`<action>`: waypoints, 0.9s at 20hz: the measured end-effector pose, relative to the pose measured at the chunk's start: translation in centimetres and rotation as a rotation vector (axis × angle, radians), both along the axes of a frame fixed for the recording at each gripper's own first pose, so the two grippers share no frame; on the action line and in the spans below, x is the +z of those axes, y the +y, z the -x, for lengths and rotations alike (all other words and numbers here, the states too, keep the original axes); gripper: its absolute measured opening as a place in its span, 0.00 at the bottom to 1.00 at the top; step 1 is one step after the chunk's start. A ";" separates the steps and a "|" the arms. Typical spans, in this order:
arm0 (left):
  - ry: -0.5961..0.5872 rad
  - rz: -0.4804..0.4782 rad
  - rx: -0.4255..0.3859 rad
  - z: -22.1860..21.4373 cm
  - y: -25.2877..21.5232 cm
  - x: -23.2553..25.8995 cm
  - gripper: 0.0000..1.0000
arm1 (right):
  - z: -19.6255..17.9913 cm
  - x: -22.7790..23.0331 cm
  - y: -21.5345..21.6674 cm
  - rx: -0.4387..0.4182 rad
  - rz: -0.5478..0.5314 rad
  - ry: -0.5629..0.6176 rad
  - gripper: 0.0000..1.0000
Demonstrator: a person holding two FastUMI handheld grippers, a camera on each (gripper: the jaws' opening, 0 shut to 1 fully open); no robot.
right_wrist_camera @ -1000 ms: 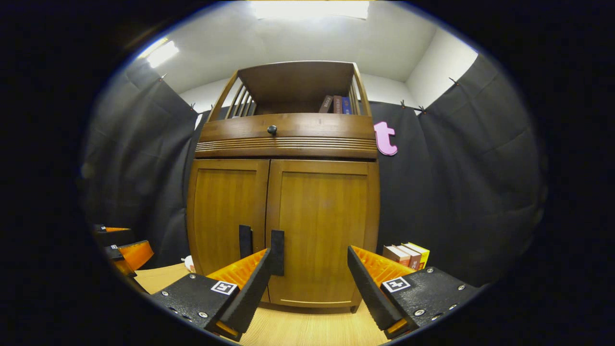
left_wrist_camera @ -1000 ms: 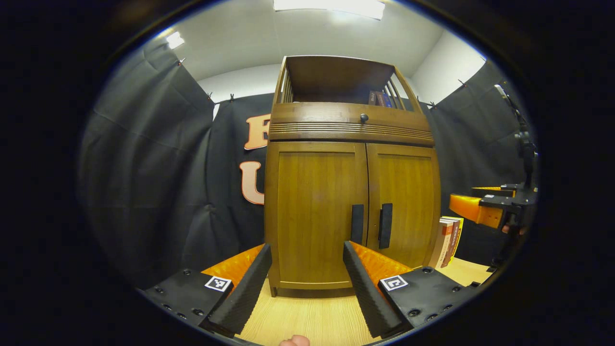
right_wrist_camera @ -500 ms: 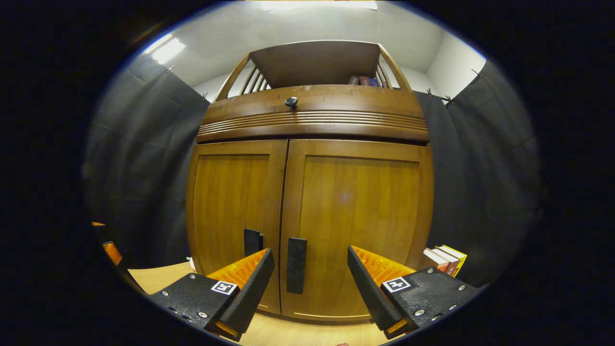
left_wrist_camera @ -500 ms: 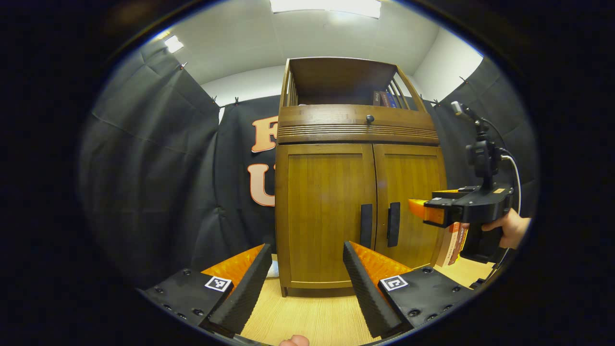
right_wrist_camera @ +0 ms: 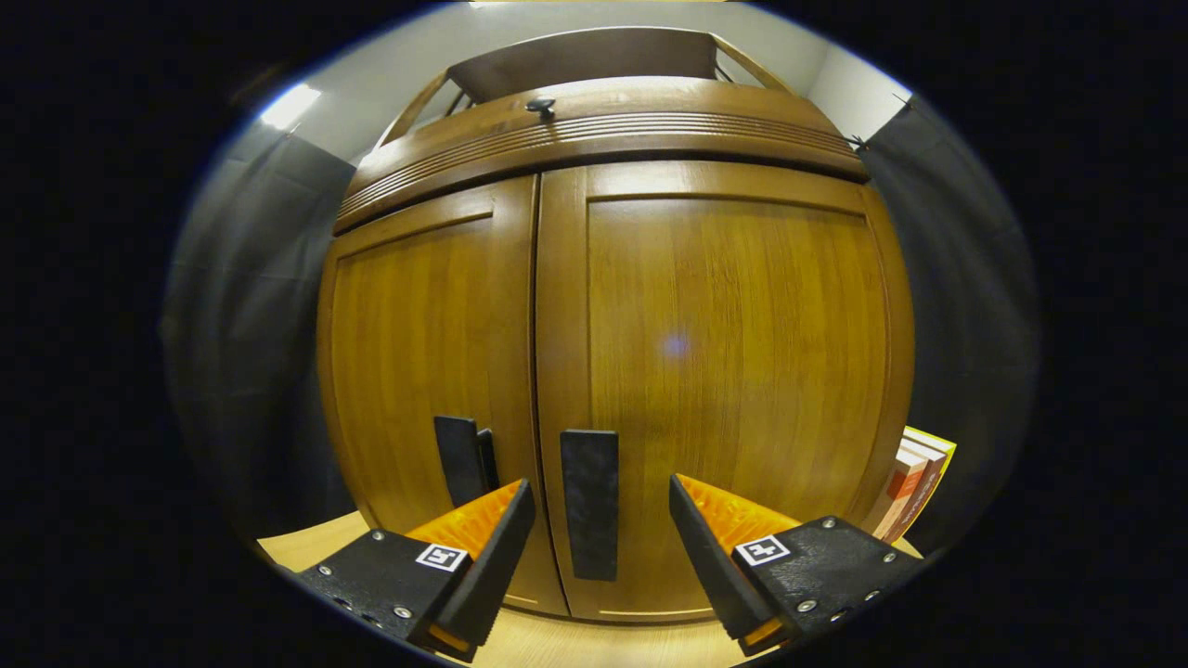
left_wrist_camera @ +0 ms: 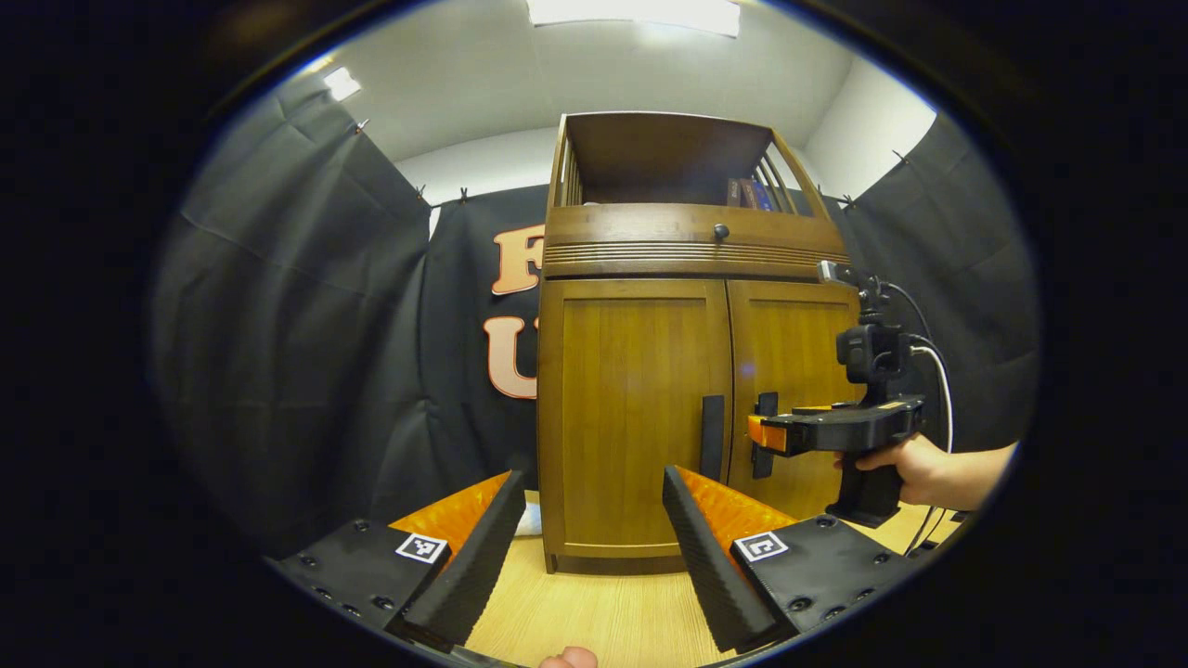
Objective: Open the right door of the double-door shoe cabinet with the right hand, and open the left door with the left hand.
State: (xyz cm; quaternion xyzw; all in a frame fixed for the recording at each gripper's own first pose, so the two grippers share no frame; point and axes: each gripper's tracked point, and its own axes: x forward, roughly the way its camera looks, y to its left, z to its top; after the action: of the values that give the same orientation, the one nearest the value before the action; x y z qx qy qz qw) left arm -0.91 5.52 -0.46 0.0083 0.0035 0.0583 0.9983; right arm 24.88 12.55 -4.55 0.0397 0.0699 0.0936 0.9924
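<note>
Before the closed cabinet (right_wrist_camera: 724, 353), right gripper (right_wrist_camera: 601, 547) gapes around handle (right_wrist_camera: 590, 501).

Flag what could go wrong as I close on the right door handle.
The right claw is open around the right door handle, but the left door handle sits close beside it; a finger could snag it. The books beside the cabinet may block the door's swing.
</note>
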 end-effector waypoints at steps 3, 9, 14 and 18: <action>0.009 -0.008 0.012 -0.1 0.6 -0.2 0.97 | -0.9 -0.5 0.0 -0.014 -0.032 0.023 0.82; 0.001 -0.014 0.050 0.2 2.0 0.0 0.96 | -2.4 -0.6 0.4 -0.025 -0.032 0.025 0.75; 0.007 -0.019 0.053 0.0 2.3 0.1 0.96 | -2.0 -0.9 1.6 -0.027 -0.027 0.006 0.40; -0.005 -0.036 0.050 0.0 2.2 0.5 0.94 | -2.4 -0.8 1.9 -0.009 -0.021 0.003 0.30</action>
State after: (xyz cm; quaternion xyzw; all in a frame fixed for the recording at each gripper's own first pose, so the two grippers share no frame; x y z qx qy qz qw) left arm -0.91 7.74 0.08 0.0260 0.0004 0.0832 0.9962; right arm 27.25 14.40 -5.37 0.0507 0.0705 0.0897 0.9922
